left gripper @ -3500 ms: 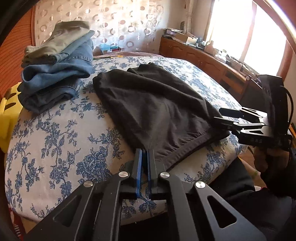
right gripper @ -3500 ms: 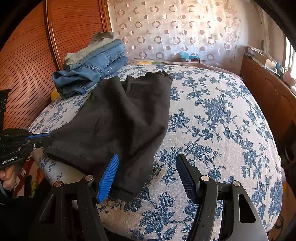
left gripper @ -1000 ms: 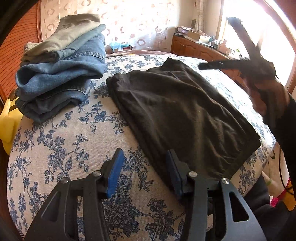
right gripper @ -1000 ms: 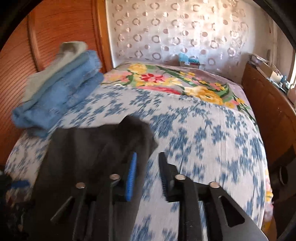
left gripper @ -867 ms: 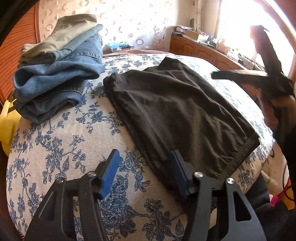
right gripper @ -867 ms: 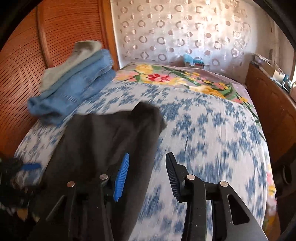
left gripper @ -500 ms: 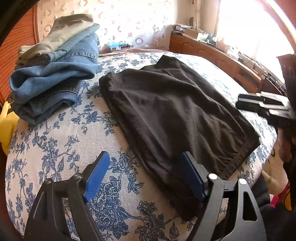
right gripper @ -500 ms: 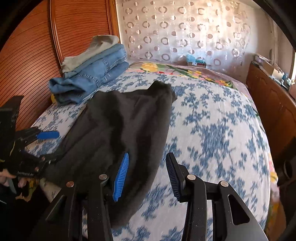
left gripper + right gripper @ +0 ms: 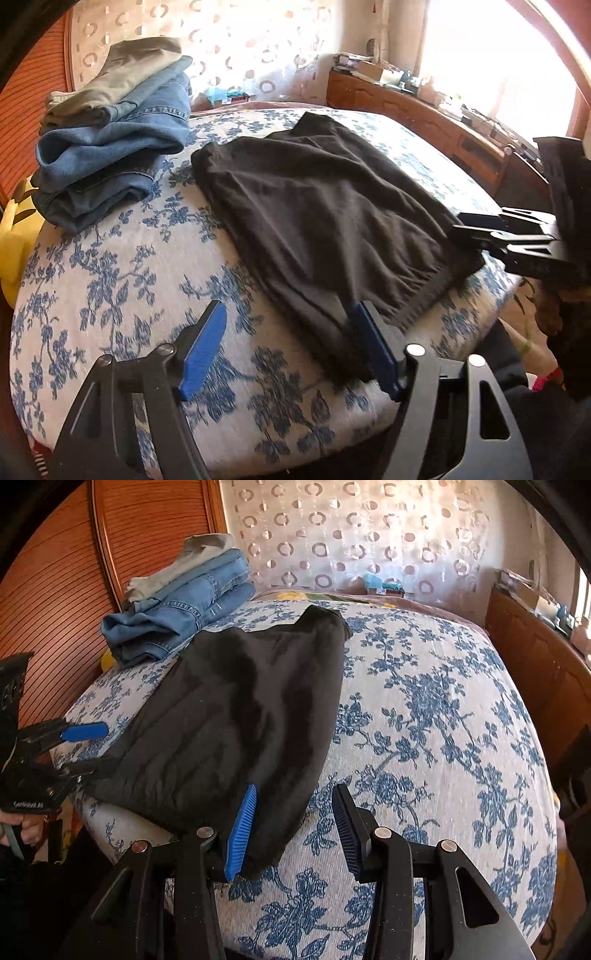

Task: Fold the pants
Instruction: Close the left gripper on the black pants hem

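Black pants (image 9: 325,214) lie folded lengthwise on the blue-flowered bed, waistband at the near edge; they also show in the right wrist view (image 9: 240,716). My left gripper (image 9: 291,343) is open and empty, its jaws straddling the near left corner of the pants. My right gripper (image 9: 291,823) is open and empty, its jaws straddling the near right corner of the waistband. The right gripper shows in the left wrist view (image 9: 480,229) at the right edge of the pants. The left gripper shows in the right wrist view (image 9: 85,746) at their left edge.
A stack of folded blue jeans with a grey garment on top (image 9: 110,140) sits at the far left of the bed (image 9: 424,720), also in the right wrist view (image 9: 177,602). A wooden headboard (image 9: 66,572) is on the left. A wooden dresser (image 9: 424,110) stands by the window.
The right gripper came back from the far end of the pants to the near waistband corner. The left gripper opened wider and settled at the near left corner.
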{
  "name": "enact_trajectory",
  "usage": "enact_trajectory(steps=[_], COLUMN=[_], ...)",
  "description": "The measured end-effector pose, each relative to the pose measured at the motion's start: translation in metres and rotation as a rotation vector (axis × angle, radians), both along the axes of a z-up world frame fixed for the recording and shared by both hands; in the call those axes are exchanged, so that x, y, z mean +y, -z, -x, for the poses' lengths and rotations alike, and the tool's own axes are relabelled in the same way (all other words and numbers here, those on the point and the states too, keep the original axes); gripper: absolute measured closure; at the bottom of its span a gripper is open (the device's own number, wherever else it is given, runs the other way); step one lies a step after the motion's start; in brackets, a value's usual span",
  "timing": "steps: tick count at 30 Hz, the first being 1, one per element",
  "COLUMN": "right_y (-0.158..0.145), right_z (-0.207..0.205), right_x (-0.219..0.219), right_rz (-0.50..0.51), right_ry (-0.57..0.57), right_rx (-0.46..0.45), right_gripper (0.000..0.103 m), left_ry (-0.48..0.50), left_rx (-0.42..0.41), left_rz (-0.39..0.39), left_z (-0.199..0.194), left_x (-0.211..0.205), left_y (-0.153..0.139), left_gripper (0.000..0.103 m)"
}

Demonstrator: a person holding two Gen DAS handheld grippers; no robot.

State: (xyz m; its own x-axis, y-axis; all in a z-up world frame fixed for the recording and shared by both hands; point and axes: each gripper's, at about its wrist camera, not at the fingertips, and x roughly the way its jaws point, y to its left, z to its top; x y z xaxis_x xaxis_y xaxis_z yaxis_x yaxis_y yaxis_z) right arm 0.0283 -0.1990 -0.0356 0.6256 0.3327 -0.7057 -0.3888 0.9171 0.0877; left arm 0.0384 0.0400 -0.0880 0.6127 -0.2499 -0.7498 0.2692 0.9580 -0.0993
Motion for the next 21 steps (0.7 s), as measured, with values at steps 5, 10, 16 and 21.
enact_trajectory(steps=[5,10,16,21], right_y=[0.001,0.004,0.005,0.006], right_z=[0.005,0.008,0.011,0.014], right_x=[-0.002,-0.003,-0.004,-0.002], right_rz=[-0.003,-0.009,-0.030,-0.030], right_ry=[0.007,0.009,0.001,-0.004], right_rx=[-0.001,0.011,0.019,0.020], right_gripper=[0.059,0.059,0.059,0.059], left_ry=[0.011,0.033,0.046,0.046], left_rx=[0.016,0.020,0.019,0.016], left_rz=[0.022,0.019,0.026,0.029], left_z=[0.007,0.013,0.016,0.016], left_x=[-0.001,-0.007,-0.009,-0.009], left_y=[0.002,0.004,0.005,0.005], left_gripper=[0.047,0.057,0.059,0.059])
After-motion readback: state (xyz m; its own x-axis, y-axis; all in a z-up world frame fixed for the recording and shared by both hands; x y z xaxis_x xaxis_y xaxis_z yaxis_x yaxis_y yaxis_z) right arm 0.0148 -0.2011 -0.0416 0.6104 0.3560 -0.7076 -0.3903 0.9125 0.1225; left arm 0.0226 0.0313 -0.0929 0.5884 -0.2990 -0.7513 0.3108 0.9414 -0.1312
